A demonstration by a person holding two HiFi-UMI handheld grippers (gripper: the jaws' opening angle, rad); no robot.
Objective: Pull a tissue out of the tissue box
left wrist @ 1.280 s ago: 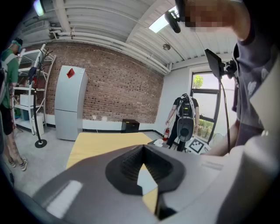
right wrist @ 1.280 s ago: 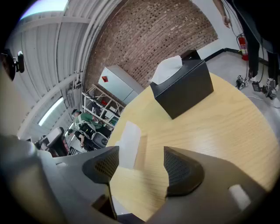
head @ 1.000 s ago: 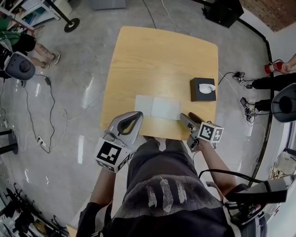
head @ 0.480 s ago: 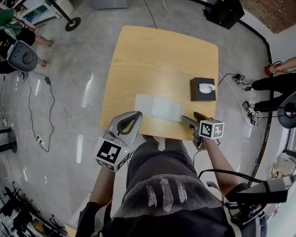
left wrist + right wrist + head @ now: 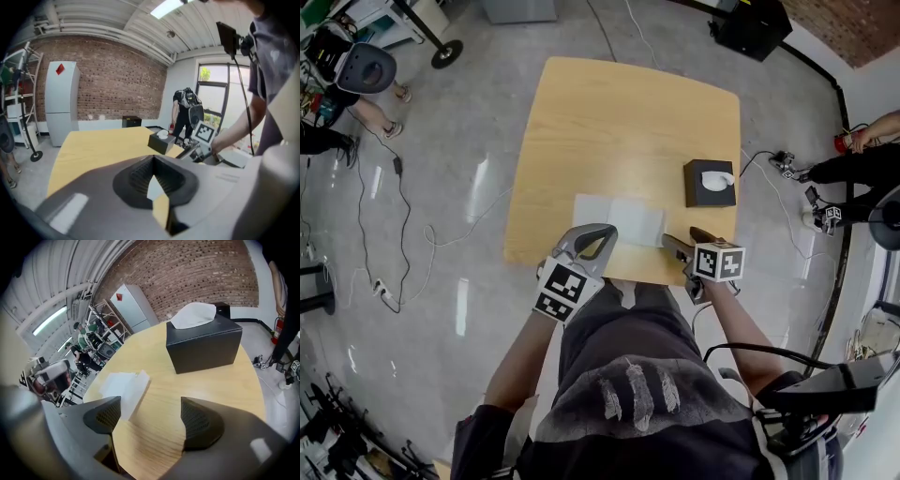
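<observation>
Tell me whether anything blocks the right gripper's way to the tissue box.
Nothing visible does. Only bare table lies between the open right gripper and the tissue box. The flat tissue lies to the left of that line, clear of it.

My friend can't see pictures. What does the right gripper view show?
The right tool holds its two dark jaws open and empty over a wooden table. Ahead sits a black tissue box with a white tissue poking out; a flat tissue lies at left.
</observation>
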